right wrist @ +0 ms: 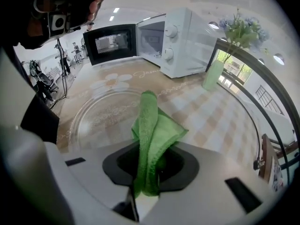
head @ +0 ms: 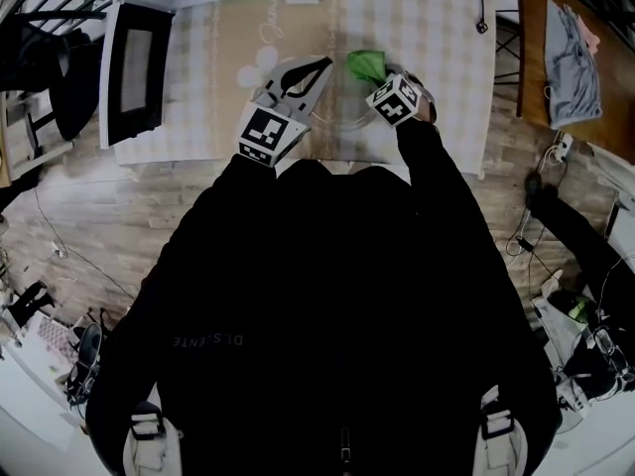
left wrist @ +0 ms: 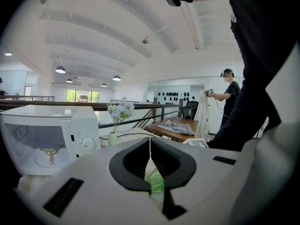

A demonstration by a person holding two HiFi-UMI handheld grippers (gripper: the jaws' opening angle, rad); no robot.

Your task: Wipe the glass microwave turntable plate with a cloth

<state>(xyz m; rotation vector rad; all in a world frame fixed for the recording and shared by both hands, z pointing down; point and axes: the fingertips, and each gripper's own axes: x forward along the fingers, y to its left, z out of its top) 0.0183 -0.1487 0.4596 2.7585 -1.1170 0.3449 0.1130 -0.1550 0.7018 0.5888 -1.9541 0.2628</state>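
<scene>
The glass turntable plate [right wrist: 101,116] lies on the checked tablecloth [head: 437,28] just in front of me; in the head view only its faint rim [head: 342,119] shows. A green cloth [right wrist: 152,130] stands folded between the jaws of my right gripper [right wrist: 147,172], which is shut on it just above the plate's near part. In the head view the cloth [head: 364,64] sticks out past the right gripper [head: 377,79]. My left gripper [head: 319,65] reaches the plate's left rim. Its jaws are closed on a thin pale edge [left wrist: 150,146], which looks like the plate's rim.
A white microwave [right wrist: 180,36] stands at the table's back left with its dark door [head: 139,67] swung open. A vase of flowers [right wrist: 234,36] and a black cable [head: 481,8] are at the table's far side. A wooden table with clothes [head: 571,48] is to the right.
</scene>
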